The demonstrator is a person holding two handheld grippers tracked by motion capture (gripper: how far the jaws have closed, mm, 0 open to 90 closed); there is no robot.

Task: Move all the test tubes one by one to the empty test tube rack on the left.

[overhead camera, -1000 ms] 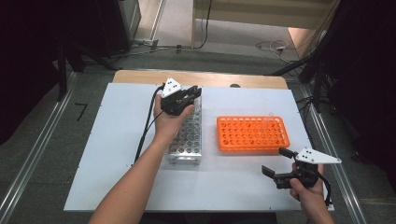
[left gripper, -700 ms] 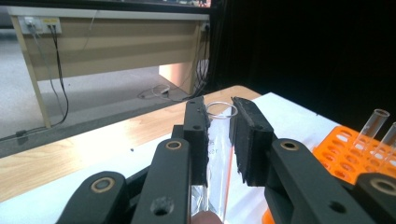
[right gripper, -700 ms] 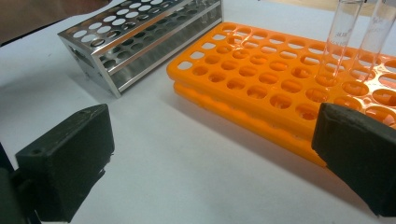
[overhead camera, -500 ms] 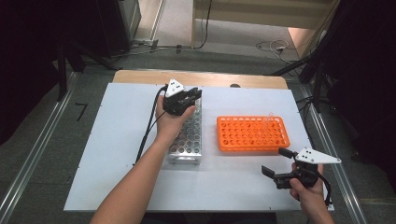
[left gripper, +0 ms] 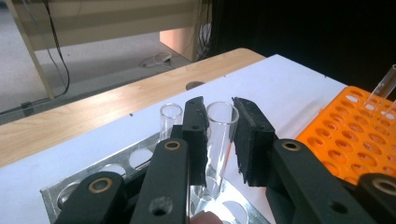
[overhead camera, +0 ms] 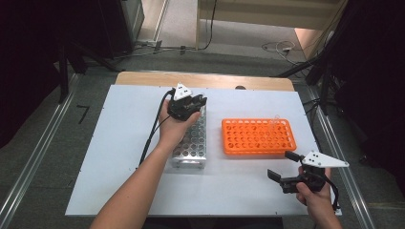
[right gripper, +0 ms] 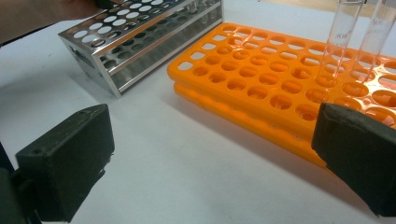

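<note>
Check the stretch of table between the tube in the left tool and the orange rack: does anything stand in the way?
Nothing visible does. The left tool grips a glass tube in the metal rack; bare white table separates it from the orange rack.

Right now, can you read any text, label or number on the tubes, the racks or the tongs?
Glass tube in the orange rack: a faint grey marking, too blurred to read.
Second tube beside it: faint marking, also unreadable.
Metal rack: no text.
Tube between the left tongs: no text.
Right tongs: no text.
</note>
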